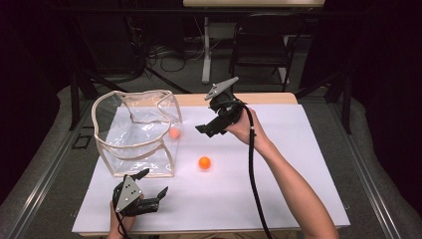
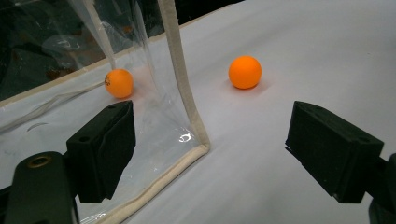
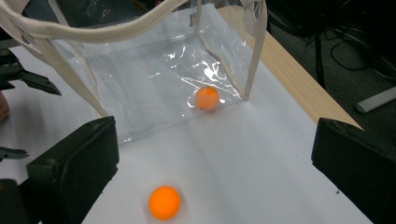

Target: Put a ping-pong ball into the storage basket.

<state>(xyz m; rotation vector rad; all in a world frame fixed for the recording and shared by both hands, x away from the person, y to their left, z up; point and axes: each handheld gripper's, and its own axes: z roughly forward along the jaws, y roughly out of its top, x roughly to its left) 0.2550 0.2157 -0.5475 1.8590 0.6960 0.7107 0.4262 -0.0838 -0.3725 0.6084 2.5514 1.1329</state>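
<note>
A clear plastic bag (image 1: 135,130) with beige trim stands open on the left of the white mat. One orange ball (image 1: 174,133) lies inside it, in its far right corner, also seen as the bagged ball (image 3: 207,98) and through the clear wall (image 2: 119,83). A second orange ball (image 1: 204,162) rests loose on the mat to the right of the bag (image 2: 244,72) (image 3: 164,202). My left gripper (image 1: 154,182) is open just in front of the bag's near right corner (image 2: 196,140), holding nothing. My right gripper (image 1: 206,119) hovers open above the mat, right of the bag, its jaws wide apart and pointing at the bag (image 3: 154,74).
The white mat (image 1: 278,164) covers a wooden table whose far edge (image 1: 259,98) shows behind it. Beyond the table stand a dark chair (image 1: 261,47) and a white desk leg (image 1: 206,50), with cables on the floor. The right gripper's cable (image 1: 253,169) trails along the forearm.
</note>
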